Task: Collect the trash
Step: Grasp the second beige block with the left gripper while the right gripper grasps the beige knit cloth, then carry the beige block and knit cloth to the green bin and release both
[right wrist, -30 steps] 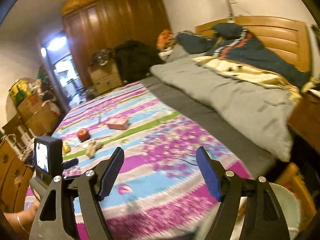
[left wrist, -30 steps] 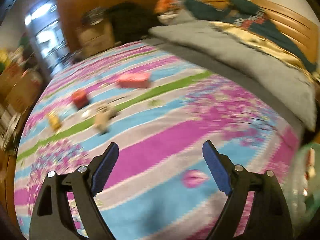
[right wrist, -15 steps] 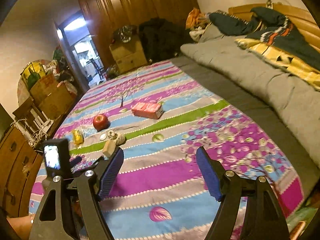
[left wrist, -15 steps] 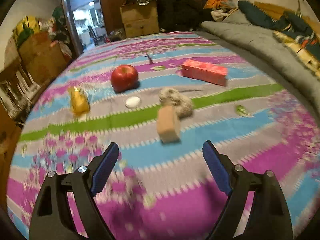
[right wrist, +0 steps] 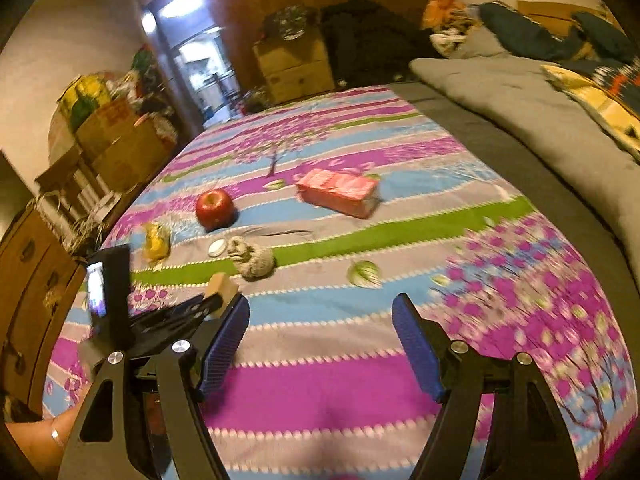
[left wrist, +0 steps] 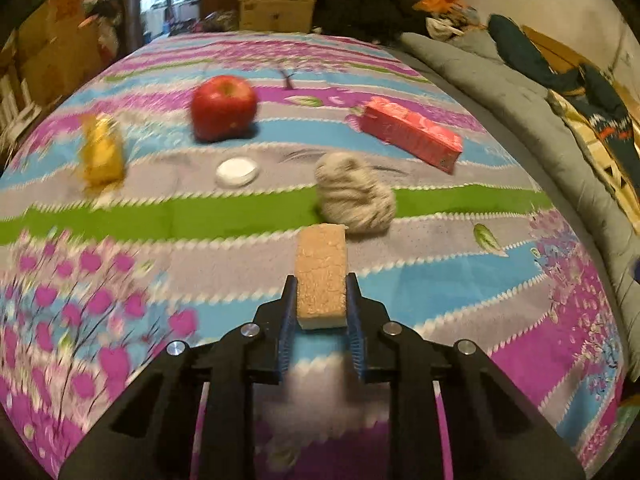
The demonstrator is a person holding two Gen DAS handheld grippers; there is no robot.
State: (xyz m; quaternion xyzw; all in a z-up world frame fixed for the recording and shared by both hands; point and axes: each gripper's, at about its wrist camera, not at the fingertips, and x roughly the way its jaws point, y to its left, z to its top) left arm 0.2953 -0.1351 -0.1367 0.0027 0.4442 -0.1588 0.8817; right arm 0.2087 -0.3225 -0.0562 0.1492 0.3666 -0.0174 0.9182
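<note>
My left gripper [left wrist: 321, 284] is shut on a tan sponge block [left wrist: 321, 276] just above the flowered bedsheet [left wrist: 440, 280]; it also shows in the right wrist view [right wrist: 222, 286]. Beyond it lie a grey crumpled wad [left wrist: 354, 196], a white cap [left wrist: 236, 172], a yellow wrapper [left wrist: 101, 154], a red apple [left wrist: 223, 107] and a pink carton [left wrist: 412, 133]. My right gripper [right wrist: 320, 316] is open and empty, above the sheet to the right of the left gripper. The same items show ahead of it: wad [right wrist: 253, 258], apple [right wrist: 214, 208], carton [right wrist: 338, 192], wrapper [right wrist: 157, 240].
A grey duvet [right wrist: 520, 92] and piled clothes lie on the right half of the bed. Cardboard boxes [right wrist: 120, 140] and a wooden dresser [right wrist: 28, 280] stand at the left. A small cabinet [right wrist: 294, 64] and a doorway are at the far end.
My left gripper moved forward to the tan sponge block and shut on it. My right gripper swung left and lower toward the items, staying open.
</note>
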